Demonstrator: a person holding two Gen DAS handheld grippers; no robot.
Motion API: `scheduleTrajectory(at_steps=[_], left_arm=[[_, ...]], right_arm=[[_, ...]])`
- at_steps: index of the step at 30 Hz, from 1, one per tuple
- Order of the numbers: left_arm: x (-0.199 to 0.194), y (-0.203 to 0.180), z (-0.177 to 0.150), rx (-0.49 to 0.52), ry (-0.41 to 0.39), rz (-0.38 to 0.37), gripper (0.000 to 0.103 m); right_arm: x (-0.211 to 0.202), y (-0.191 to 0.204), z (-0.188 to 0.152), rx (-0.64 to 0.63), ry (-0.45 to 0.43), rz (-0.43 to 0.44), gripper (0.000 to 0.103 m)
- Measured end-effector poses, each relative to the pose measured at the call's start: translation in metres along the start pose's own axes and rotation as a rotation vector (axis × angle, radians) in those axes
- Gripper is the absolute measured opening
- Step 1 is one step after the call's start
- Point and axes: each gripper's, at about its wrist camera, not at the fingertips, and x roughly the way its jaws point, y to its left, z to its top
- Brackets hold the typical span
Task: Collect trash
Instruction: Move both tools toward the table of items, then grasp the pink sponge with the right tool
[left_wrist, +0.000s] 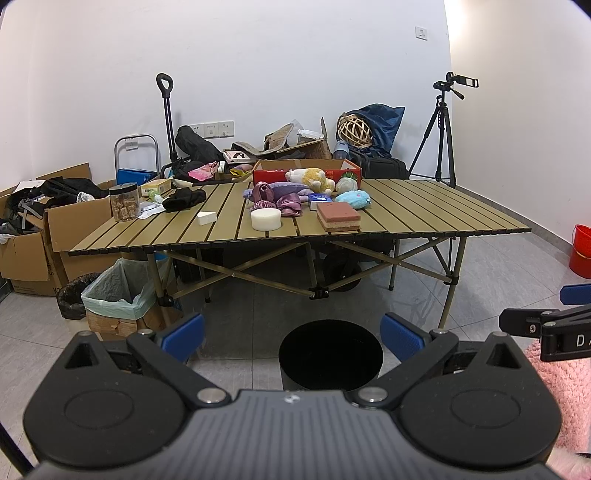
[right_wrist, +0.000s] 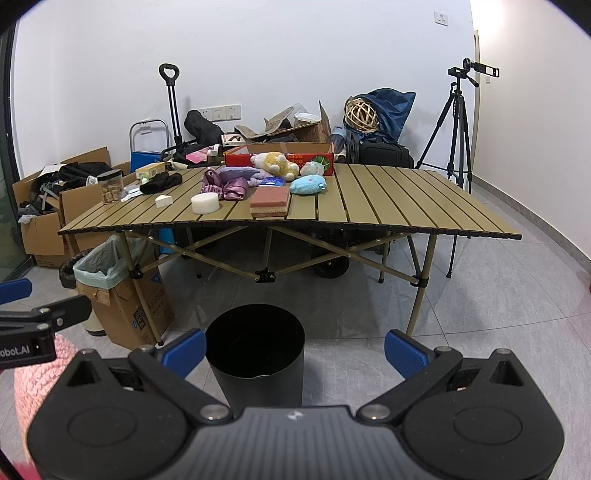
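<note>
While both grippers are hanging low over the grey floor, a slatted folding table (left_wrist: 424, 206) is stretching across the middle of each view, carrying its clutter in the centre and left of the frame. Below it, at lower centre, a black bin (left_wrist: 330, 354) is standing on the tiles, its open mouth showing dark inside; in the right wrist view the same bin (right_wrist: 255, 354) is sitting just left of centre. At lower left, beside a table leg, a cardboard box lined with a pale green bag (left_wrist: 114, 291) is standing near a smaller black-bagged basket (left_wrist: 72, 301).

On the tabletop, a pink layered sponge block (left_wrist: 338, 216) is lying near the front edge, a white foam disc (left_wrist: 266, 219) is resting to its left, and a small white wedge (left_wrist: 207, 218) is lying further left.

The left gripper (left_wrist: 293, 338) is holding its blue fingers (left_wrist: 184, 336) wide apart with nothing between them. The right gripper (right_wrist: 295, 349) is likewise spreading its blue fingers (right_wrist: 404, 350) wide, gripping nothing
</note>
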Motion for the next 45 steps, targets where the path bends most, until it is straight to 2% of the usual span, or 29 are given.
scheduleTrajectory(at_steps=[24, 31, 37, 45], left_arm=[[0.000, 0.000, 0.000, 0.001, 0.000, 0.000, 0.103], [0.001, 0.000, -0.001, 0.019, -0.042, 0.006, 0.103], [0.021, 0.002, 0.006, 0.017, -0.034, 0.010, 0.103], [0.065, 0.013, 0.030, -0.031, -0.042, 0.033, 0.103]], right_arm=[[0.001, 0.000, 0.000, 0.002, 0.001, 0.000, 0.103], [0.003, 0.001, 0.002, -0.018, -0.040, -0.003, 0.103], [0.019, 0.001, 0.016, -0.041, -0.068, 0.024, 0.103], [0.066, -0.003, 0.049, -0.047, -0.073, 0.051, 0.103]])
